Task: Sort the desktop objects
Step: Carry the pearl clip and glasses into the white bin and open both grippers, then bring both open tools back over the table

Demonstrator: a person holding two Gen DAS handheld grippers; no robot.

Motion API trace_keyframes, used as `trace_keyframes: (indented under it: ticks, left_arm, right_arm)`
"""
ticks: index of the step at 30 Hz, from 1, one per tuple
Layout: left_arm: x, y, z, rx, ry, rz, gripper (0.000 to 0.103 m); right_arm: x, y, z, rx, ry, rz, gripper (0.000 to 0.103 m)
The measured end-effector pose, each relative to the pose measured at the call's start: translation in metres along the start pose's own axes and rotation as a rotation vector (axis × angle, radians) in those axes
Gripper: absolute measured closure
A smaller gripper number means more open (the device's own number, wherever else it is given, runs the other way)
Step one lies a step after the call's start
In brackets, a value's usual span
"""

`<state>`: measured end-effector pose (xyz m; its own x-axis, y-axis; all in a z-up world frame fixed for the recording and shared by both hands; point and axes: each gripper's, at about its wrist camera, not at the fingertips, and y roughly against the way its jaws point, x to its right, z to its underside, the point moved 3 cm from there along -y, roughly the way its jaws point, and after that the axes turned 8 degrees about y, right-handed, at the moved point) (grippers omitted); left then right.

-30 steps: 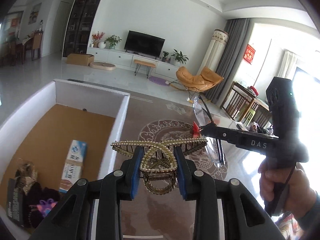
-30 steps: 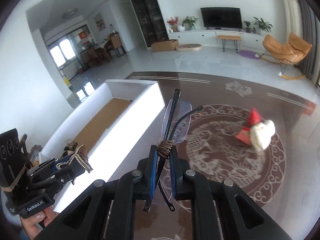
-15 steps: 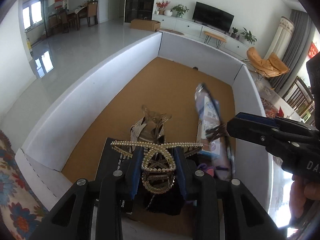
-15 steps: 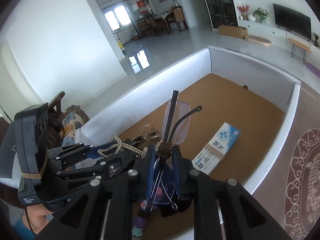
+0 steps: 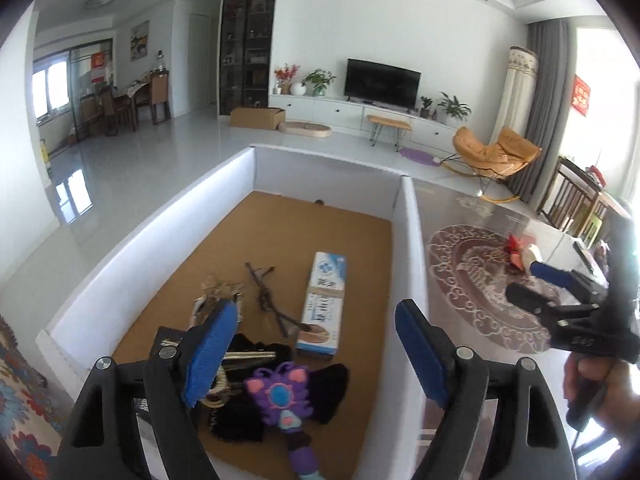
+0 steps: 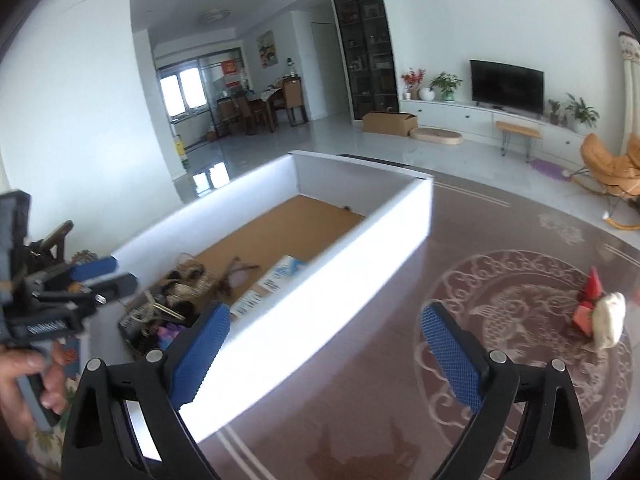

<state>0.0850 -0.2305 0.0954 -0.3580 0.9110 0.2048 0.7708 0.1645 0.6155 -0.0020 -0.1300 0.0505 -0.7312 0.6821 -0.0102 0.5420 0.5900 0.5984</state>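
The left hand-held gripper (image 5: 316, 350) is opening its jaws with nothing between them, above the white box (image 5: 408, 240). Just beyond its fingers lie a purple toy (image 5: 282, 394), black cloth (image 5: 332, 380), glasses (image 5: 266, 298) and a toothpaste carton (image 5: 324, 300), its print unreadable. The right hand-held gripper (image 6: 326, 354) is opening too, empty, over the desk (image 6: 360, 400) beside the box wall; a red-and-white ornament (image 6: 600, 312) lies farther right.

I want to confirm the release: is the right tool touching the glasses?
Apart. The right wrist view shows the right tool opening, empty, outside the box; glasses lie inside.
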Motion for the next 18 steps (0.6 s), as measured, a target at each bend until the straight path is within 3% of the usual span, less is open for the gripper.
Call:
trace_keyframes:
  ticks: [3,5,8,12,17,18]
  left_arm:
    - [0.055,0.011,0.002,0.005,-0.067,0.122,0.021]
    - [0.091,0.017,0.010,-0.012,-0.110,0.202,0.015]
    - [0.140,0.004,0.030,-0.059,-0.165,0.278,0.008]
    - [0.193,-0.040,0.065,-0.148,-0.237,0.297,0.008]
    - [0.229,-0.103,0.095,-0.240,-0.277,0.218,0.008]
    - [0.233,-0.113,0.098,-0.252,-0.276,0.209,0.008]
  right_arm:
    - [0.073,0.010,0.057,-0.102,-0.056,0.183,0.006]
    - [0.122,0.018,0.096,-0.188,-0.116,0.303,0.006]
    - [0.184,0.041,0.141,-0.258,-0.213,0.423,0.006]
    - [0.227,0.063,0.176,-0.299,-0.337,0.488,0.006]
    - [0.232,0.073,0.186,-0.300,-0.389,0.474,0.005]
    - [0.226,0.073,0.185,-0.315,-0.380,0.486,0.000]
